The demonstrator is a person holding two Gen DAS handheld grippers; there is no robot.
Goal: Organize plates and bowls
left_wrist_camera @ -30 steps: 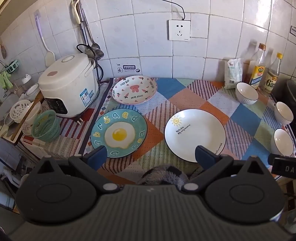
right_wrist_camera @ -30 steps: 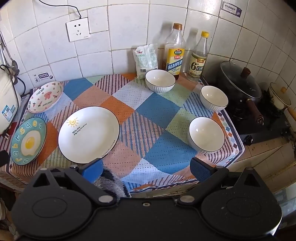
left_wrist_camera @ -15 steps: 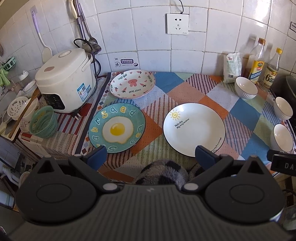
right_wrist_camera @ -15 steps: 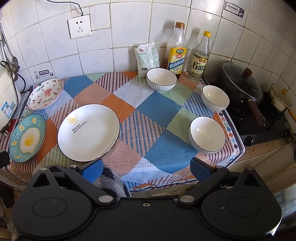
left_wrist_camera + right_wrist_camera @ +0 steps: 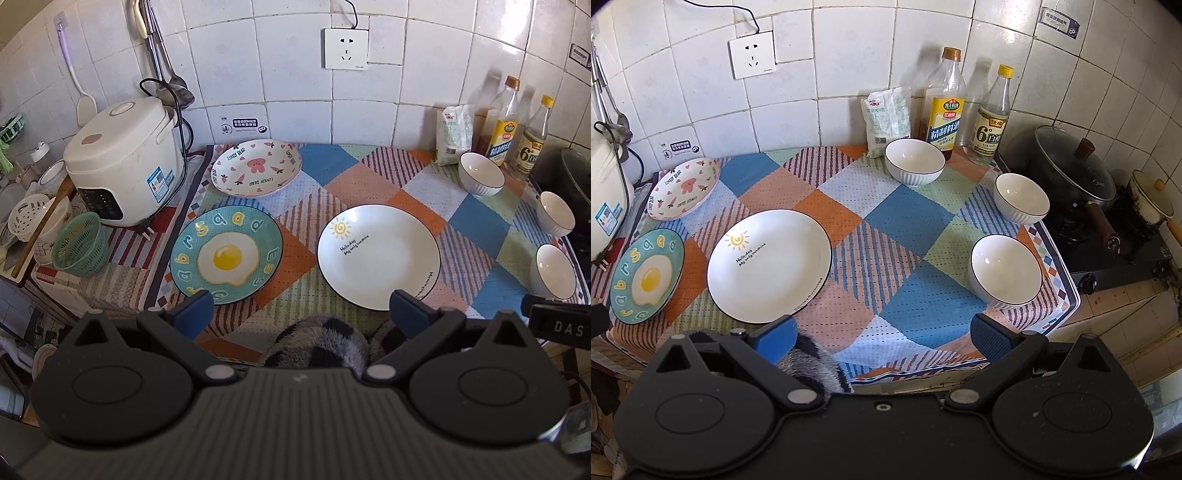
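While both my left hand-held gripper [image 5: 301, 308] and right hand-held gripper [image 5: 882, 332] hover spread and empty, plates lie separately left, bowls right, unstacked on the worktop [image 5: 849, 206].

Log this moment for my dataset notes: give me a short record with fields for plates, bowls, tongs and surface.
plates: three, lying apart, unstacked: round teal fried-egg ceramic plate, large round white sun-print ceramic plate, pink bear-print ceramic plate nearest the wall
bowls: three white ribbed ceramic bowls, upright, separate, on the stove side
left tongs: open, holding nothing
right tongs: open, holding nothing
surface: chequered patchwork tablecloth
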